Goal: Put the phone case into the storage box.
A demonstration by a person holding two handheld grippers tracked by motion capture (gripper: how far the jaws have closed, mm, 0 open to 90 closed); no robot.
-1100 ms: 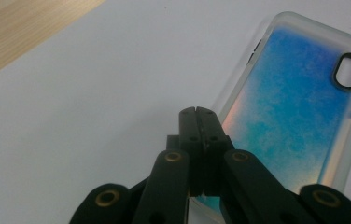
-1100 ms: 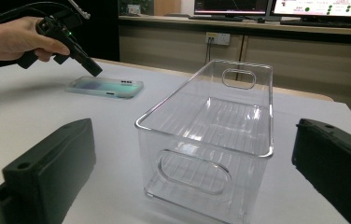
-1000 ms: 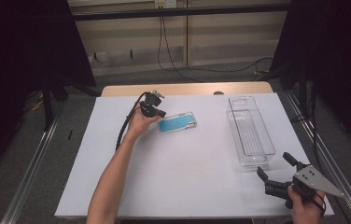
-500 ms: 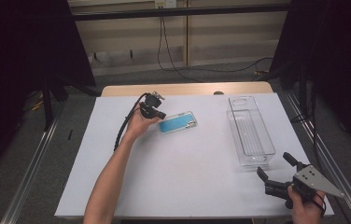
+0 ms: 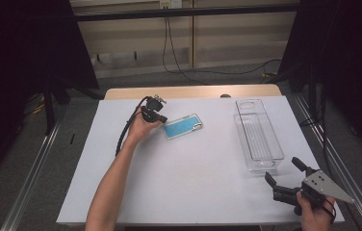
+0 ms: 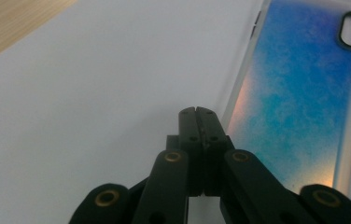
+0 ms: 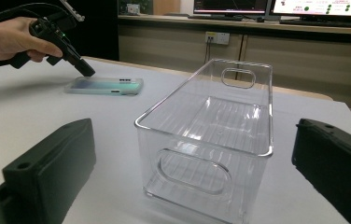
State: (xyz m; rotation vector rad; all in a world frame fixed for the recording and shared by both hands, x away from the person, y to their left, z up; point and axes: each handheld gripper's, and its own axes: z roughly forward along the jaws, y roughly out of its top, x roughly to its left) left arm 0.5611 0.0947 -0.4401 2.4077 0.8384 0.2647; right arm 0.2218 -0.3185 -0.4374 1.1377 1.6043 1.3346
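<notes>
High view: left gripper (image 5: 162,120) at phone case (image 5: 183,126) on white table (image 5: 193,183). Left gripper view: jaws pressed together, empty, beside the case (image 6: 299,102). Right gripper view: jaws wide apart, facing clear bin (image 7: 211,135).

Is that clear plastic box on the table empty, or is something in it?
Empty. The clear box stands upright, and only its ribbed floor shows through the walls; the phone case lies outside it.

Before me a white sheet (image 5: 179,183) covers the pale wooden counter (image 5: 193,91), and black cables (image 5: 179,53) trail over the grey floor (image 5: 39,159) beyond its far edge.
</notes>
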